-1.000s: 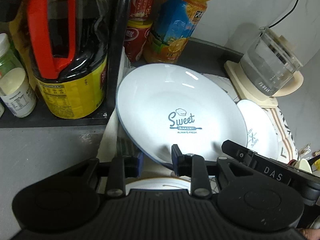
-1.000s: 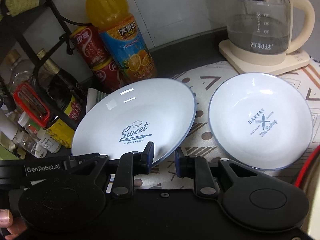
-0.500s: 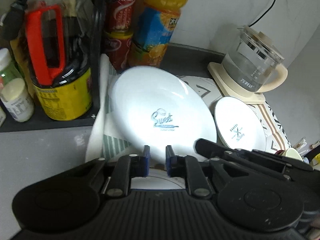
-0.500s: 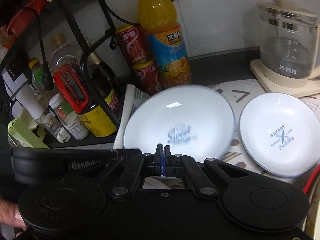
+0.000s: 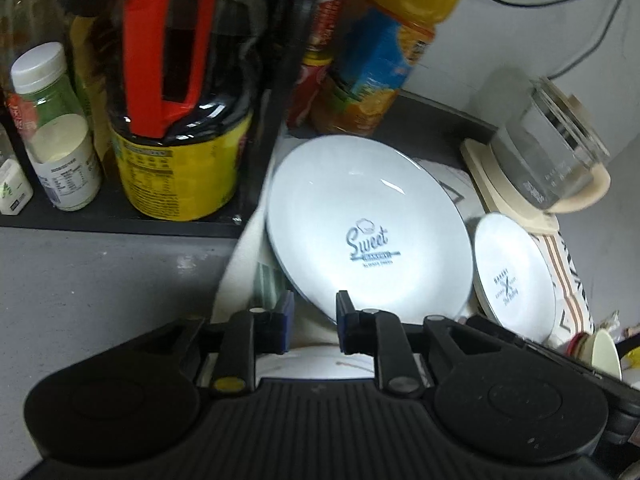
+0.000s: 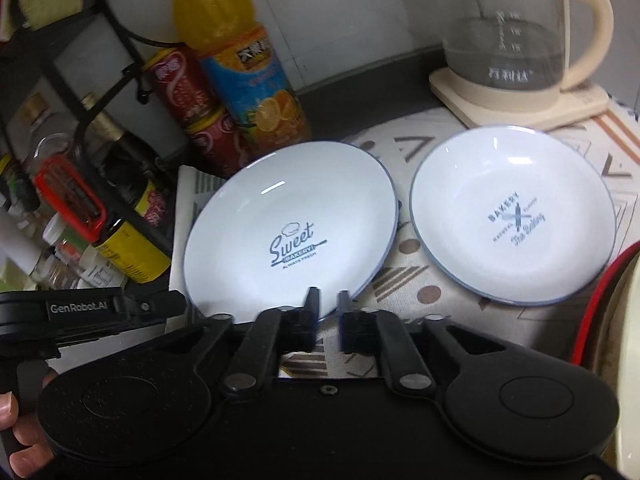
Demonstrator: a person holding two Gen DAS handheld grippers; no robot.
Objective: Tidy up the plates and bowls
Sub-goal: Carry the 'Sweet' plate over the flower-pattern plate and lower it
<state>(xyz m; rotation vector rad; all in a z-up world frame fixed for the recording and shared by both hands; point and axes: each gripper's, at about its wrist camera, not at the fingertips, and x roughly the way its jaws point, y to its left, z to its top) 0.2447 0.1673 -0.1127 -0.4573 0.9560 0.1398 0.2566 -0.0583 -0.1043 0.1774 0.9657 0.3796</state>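
Sweet plate (image 6: 296, 232) left of Bakery plate (image 6: 512, 216)

The left plate (image 6: 292, 232) reads "Sweet BAKERY" in blue script under a small chef's hat, with a tiny line beneath, seemingly "ALWAYS FRESH". The right plate (image 6: 512, 216) reads "BAKERY" over crossed utensils, with smaller script below that is too fine to make out. The left gripper (image 5: 312, 320) carries "GenRobot.AI" in white on its body, seen from the right wrist. The kettle (image 6: 508, 28) bears three white Chinese characters, and the juice bottle (image 6: 248, 80) has Chinese characters too.
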